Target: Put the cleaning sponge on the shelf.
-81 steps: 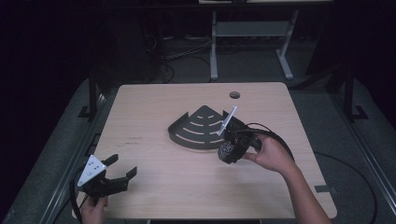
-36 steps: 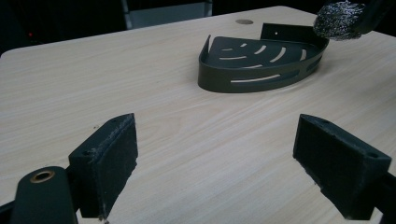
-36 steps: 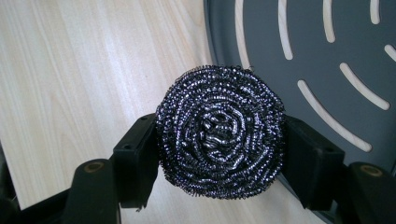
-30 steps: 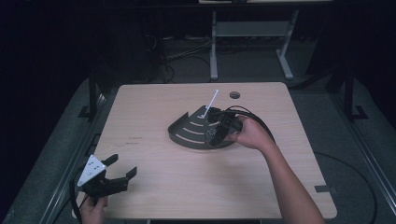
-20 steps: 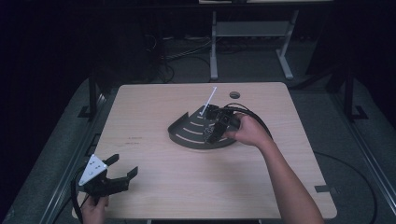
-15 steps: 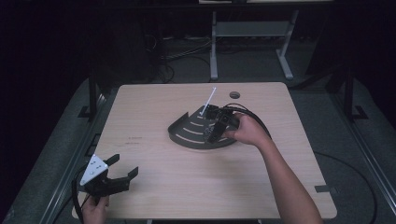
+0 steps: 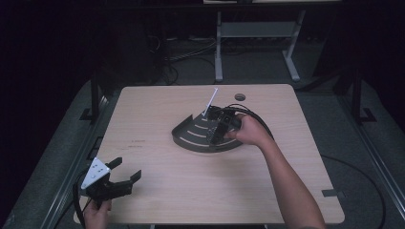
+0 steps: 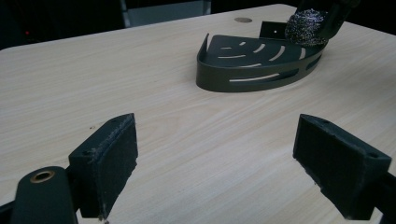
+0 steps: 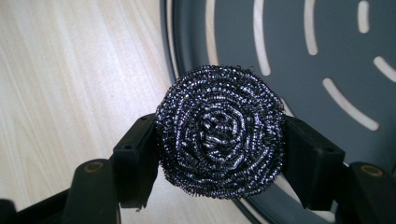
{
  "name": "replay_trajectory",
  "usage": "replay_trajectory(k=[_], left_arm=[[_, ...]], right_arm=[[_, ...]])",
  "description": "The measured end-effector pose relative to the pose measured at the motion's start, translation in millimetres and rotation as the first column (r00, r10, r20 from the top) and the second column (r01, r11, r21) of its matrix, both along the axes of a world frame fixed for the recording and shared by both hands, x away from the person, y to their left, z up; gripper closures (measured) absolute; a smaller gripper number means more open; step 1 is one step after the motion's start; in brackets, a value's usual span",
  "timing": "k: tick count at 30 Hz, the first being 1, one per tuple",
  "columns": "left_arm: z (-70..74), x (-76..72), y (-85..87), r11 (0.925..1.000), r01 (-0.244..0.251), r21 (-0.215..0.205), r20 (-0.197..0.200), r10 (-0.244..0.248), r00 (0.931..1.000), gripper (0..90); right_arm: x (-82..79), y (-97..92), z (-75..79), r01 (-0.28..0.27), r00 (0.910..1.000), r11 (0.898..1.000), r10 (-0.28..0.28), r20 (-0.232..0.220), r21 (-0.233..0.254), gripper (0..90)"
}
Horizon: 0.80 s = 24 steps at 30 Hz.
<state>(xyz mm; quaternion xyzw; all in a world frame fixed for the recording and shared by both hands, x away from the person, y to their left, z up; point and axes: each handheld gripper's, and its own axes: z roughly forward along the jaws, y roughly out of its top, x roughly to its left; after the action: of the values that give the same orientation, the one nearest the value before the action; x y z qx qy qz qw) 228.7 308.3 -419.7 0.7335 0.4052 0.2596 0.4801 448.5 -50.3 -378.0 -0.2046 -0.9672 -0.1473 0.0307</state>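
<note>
A round steel-wool scourer (image 9: 220,132) sits squeezed between the two black jaws of my right gripper (image 9: 219,149), which is shut on it. The scourer hangs over the rim of a dark grey quarter-round slotted tray (image 9: 299,56). From above, the right gripper (image 7: 217,131) hovers over the right part of the tray (image 7: 193,136) at the table's middle. In the left gripper view the scourer (image 8: 306,29) shows at the tray's (image 8: 247,74) far end. My left gripper (image 7: 119,180) rests open near the table's front left corner, its pads (image 8: 112,163) wide apart over bare wood.
The wooden table (image 7: 157,109) has a round cable hole (image 7: 239,97) near its back edge. A black cable (image 7: 258,119) loops from the right gripper behind the hand. A white table frame (image 7: 258,33) and cables lie on the floor beyond.
My right gripper carried the scourer from the tray's right side onto the tray and sank slightly toward it. The left gripper stayed put.
</note>
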Motion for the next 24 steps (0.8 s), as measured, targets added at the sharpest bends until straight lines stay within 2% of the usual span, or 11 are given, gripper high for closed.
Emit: replay_trajectory(k=[5, 11, 24], left_arm=[[0.4, -0.2, 0.8, 1.0, 0.0, -0.003, 0.001, 0.0, 1.0, 13.3], [0.5, -0.3, 0.8, 1.0, 0.0, -0.002, 0.003, 0.0, 1.0, 13.3], [0.8, -1.0, 2.4, 1.0, -0.004, 0.0, 0.005, 0.004, 1.0, 13.3]], right_arm=[[8.0, 1.8, -1.3, 0.016, 0.9998, 1.0, -0.016, -0.008, 0.007, 32.9], [15.7, 0.2, -11.6, 0.038, 0.9989, 0.999, -0.039, -0.025, -0.023, 32.9], [26.9, 4.3, -23.2, 0.079, 0.9962, 0.997, -0.08, -0.034, -0.018, 32.7]])
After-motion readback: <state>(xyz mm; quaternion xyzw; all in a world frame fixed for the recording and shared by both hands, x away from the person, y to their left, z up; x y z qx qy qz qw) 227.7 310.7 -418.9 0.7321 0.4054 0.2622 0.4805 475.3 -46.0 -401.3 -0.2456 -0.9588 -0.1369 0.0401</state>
